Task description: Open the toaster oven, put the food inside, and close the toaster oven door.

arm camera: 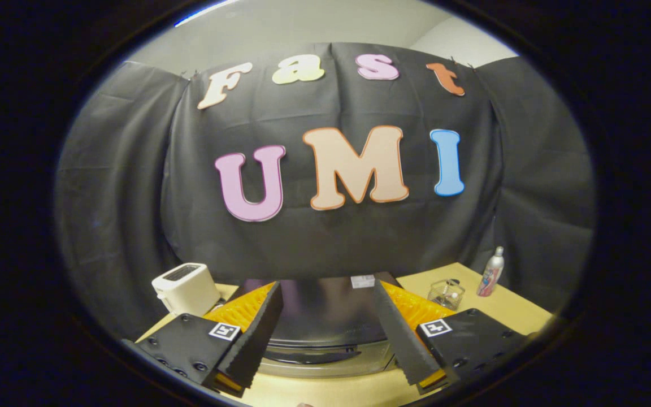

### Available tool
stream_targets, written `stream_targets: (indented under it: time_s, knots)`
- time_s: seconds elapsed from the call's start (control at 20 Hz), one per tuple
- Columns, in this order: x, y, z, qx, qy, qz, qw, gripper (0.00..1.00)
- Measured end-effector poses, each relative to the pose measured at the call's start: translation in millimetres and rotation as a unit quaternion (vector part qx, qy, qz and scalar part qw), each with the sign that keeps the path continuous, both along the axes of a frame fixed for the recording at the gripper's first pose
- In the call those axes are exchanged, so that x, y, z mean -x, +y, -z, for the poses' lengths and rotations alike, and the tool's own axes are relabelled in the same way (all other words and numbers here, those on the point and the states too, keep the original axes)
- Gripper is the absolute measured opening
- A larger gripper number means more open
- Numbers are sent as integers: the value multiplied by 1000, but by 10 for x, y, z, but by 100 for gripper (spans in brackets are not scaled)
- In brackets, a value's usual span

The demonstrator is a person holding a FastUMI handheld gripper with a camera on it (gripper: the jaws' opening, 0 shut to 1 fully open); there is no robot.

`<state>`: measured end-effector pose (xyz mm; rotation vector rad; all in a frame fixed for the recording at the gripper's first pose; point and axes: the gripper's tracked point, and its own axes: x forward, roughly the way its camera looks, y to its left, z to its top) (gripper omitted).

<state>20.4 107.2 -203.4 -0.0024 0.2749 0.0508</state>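
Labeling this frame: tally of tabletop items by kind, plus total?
Toaster oven, between the open gripper fingers: 1
White toaster: 1
Spray bottle: 1
Clear glass container: 1
Total: 4, all on the wooden table.

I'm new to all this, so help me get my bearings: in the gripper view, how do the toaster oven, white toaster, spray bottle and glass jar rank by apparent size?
1. Toaster oven, between the open jaws and nearest.
2. White toaster.
3. Spray bottle and glass jar: alike, unranked.
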Motion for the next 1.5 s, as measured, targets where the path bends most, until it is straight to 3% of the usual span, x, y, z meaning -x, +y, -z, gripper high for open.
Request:
stream_targets:
  time_s: [0.25,0.55,0.95,1.5]
  knots:
    - [6,158,484,32,42,-18,998,99]
    - [65,235,897,24,81,-18,996,99]
    - [118,204,887,21,81,-22,996,99]
    - [489,128,869,19,98,-29,995,99]
